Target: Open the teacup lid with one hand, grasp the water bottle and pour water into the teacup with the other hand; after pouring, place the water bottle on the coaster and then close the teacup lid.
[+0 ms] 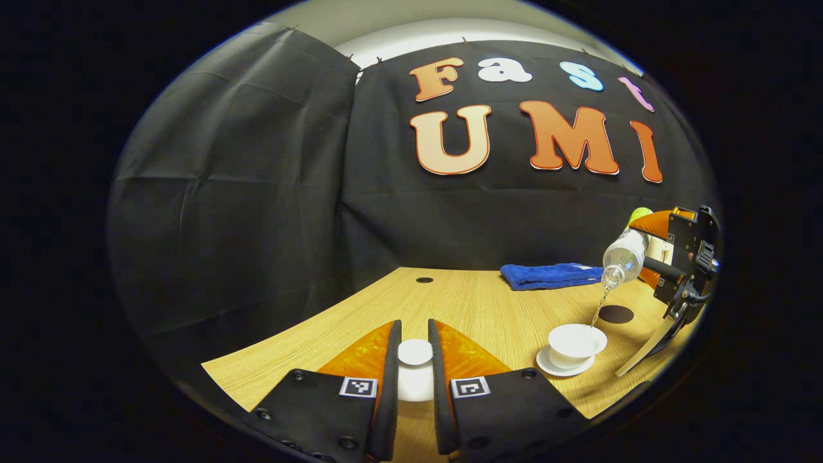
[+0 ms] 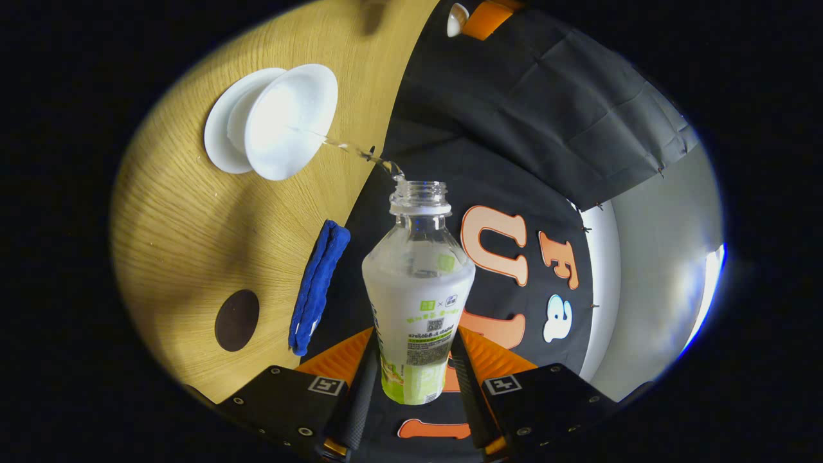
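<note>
While my right hand-held gripper clamps the tilted water bottle, neck pointing at 12 o'clock and streaming into the teacup at 10, the coaster lies at 8; my left hand-held gripper pinches the lid.

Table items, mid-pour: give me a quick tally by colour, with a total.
White: 3, teacup, saucer, teacup lid held in the left gripper
Blue: 1, cloth
Dark brown: 1, coaster
Clear with green label: 1, water bottle held in the right gripper
Total: 6
</note>
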A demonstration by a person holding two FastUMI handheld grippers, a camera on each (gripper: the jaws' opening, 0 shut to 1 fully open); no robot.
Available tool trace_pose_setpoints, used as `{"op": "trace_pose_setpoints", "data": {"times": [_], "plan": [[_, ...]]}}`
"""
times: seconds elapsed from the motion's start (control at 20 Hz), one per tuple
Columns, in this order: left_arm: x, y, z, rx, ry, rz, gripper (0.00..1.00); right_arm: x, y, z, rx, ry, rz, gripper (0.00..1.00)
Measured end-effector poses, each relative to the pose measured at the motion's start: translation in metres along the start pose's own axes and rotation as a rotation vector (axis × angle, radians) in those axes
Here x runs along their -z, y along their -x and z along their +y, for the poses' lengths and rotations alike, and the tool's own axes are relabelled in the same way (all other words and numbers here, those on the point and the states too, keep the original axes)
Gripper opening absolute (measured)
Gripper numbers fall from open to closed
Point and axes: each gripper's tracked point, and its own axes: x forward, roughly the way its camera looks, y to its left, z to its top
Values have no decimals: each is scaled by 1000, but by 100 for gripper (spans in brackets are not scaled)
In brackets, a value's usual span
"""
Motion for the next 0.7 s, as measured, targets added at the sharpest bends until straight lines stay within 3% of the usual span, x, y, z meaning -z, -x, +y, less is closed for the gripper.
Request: {"op": "trace_pose_setpoints", "data": {"times": [0.35, 0.7], "plan": [[1, 2, 5, -3, 5, -3, 25, 2, -6, -28, 61, 74, -28, 64], [2, 4, 9, -1, 7, -1, 25, -3, -9, -36, 66, 157, -76, 64]]}}
